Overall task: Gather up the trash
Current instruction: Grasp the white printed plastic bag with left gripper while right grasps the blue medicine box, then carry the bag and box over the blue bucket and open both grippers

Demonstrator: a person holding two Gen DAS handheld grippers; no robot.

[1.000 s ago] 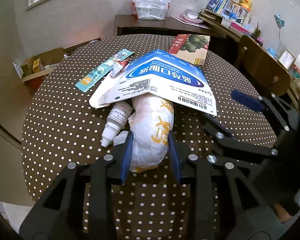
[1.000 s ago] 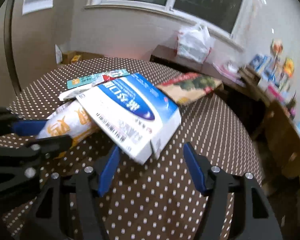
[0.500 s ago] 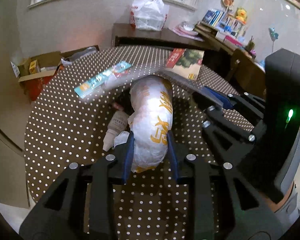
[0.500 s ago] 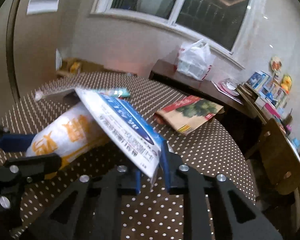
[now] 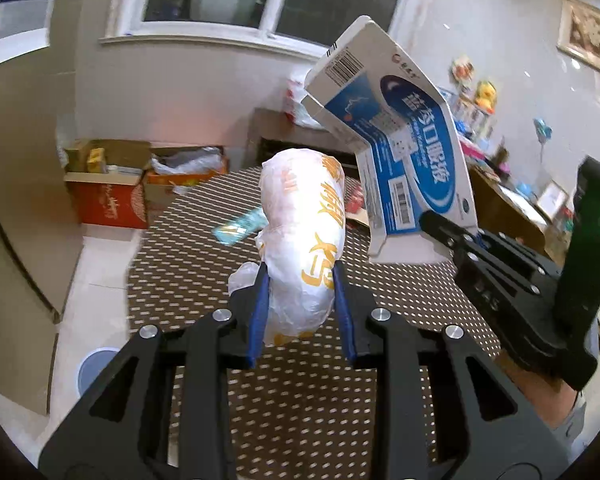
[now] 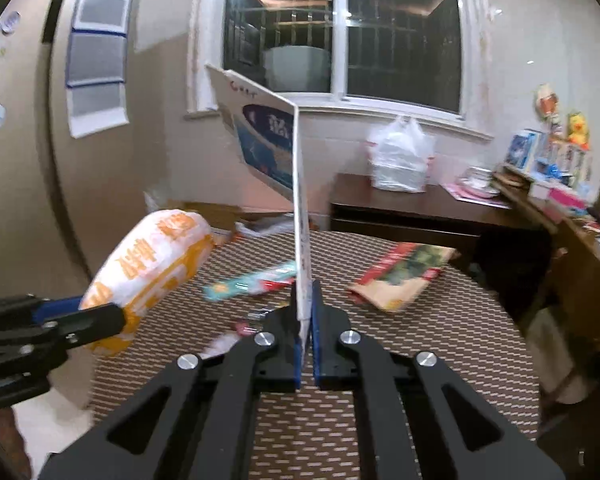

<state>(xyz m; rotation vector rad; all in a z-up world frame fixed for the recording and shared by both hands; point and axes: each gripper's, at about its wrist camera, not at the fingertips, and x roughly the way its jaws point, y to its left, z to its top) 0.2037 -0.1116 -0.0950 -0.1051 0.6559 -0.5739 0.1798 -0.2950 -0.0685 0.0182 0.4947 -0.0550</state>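
Observation:
My left gripper (image 5: pixel 300 280) is shut on a white plastic bag with orange print (image 5: pixel 306 224) and holds it up above the dotted round table (image 5: pixel 300 380). The bag also shows at the left of the right wrist view (image 6: pixel 152 272). My right gripper (image 6: pixel 306 292) is shut on the edge of a flattened blue-and-white carton (image 6: pixel 272 140) and holds it upright in the air. The carton shows in the left wrist view (image 5: pixel 400 136), to the right of the bag. A teal wrapper (image 6: pixel 252 282) and a flat brown-and-red packet (image 6: pixel 404 276) lie on the table.
Small scraps (image 6: pixel 240 326) lie on the table near my right gripper. A dark sideboard (image 6: pixel 420 208) with a white plastic bag (image 6: pixel 400 160) stands beyond the table. Cardboard boxes (image 5: pixel 112 184) sit on the floor at the left. A wooden chair (image 6: pixel 580 280) stands at the right.
Both grippers have risen from the table. The bag in the left and the carton in the right went up with them, and the carton swung upright.

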